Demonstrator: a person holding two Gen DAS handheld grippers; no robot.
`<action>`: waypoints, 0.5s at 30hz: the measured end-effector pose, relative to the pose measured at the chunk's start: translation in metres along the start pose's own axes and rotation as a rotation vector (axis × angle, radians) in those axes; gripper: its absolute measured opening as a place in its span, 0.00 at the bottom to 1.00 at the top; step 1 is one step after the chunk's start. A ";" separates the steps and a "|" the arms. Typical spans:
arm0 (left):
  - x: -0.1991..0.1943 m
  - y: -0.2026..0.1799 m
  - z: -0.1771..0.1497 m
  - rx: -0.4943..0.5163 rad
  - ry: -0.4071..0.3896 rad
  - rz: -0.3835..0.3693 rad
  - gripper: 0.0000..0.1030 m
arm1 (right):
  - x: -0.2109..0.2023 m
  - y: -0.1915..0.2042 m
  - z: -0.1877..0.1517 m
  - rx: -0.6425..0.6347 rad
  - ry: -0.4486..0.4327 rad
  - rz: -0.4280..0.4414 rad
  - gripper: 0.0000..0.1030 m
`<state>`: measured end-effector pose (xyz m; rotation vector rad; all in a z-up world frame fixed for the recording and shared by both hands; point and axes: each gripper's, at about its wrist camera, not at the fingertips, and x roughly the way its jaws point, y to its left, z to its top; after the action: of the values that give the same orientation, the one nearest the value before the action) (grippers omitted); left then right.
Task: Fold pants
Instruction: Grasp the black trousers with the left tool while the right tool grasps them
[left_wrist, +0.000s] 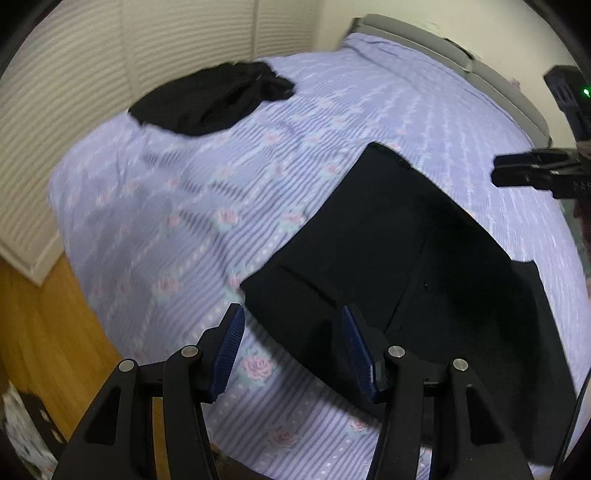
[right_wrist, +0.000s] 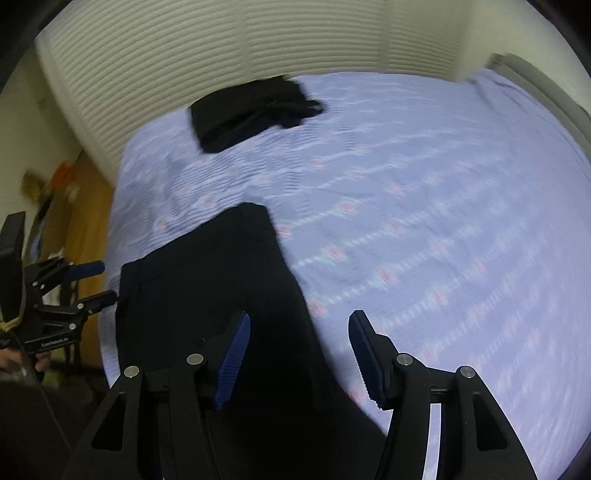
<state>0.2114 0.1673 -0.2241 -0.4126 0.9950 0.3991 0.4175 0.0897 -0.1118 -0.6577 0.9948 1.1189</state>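
Observation:
Black pants (left_wrist: 402, 266) lie flat on the purple floral bedspread (left_wrist: 192, 206), near the bed's near edge. My left gripper (left_wrist: 291, 332) is open and empty, hovering above the pants' near corner. My right gripper (right_wrist: 299, 343) is open and empty, above the pants (right_wrist: 207, 291) and the bedspread (right_wrist: 424, 206). In the left wrist view the right gripper (left_wrist: 532, 173) shows at the right edge. In the right wrist view the left gripper (right_wrist: 92, 284) shows at the left, open beside the pants' edge.
A second black garment (left_wrist: 214, 99) lies crumpled at the far side of the bed; it also shows in the right wrist view (right_wrist: 255, 110). White louvred doors (left_wrist: 74, 74) stand behind. A grey headboard (left_wrist: 461, 59) is at the right. Wooden floor (left_wrist: 44, 332) lies left.

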 end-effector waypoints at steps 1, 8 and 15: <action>0.004 0.002 -0.002 -0.023 0.004 -0.009 0.52 | 0.006 0.001 0.006 -0.032 0.008 0.016 0.55; 0.022 0.005 -0.009 -0.103 0.013 0.023 0.62 | 0.063 0.003 0.055 -0.157 0.108 0.198 0.55; 0.044 0.021 -0.011 -0.256 0.046 -0.087 0.68 | 0.124 0.014 0.080 -0.269 0.280 0.305 0.55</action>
<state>0.2140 0.1855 -0.2703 -0.6966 0.9699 0.4416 0.4431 0.2136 -0.1881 -0.9187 1.2231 1.4736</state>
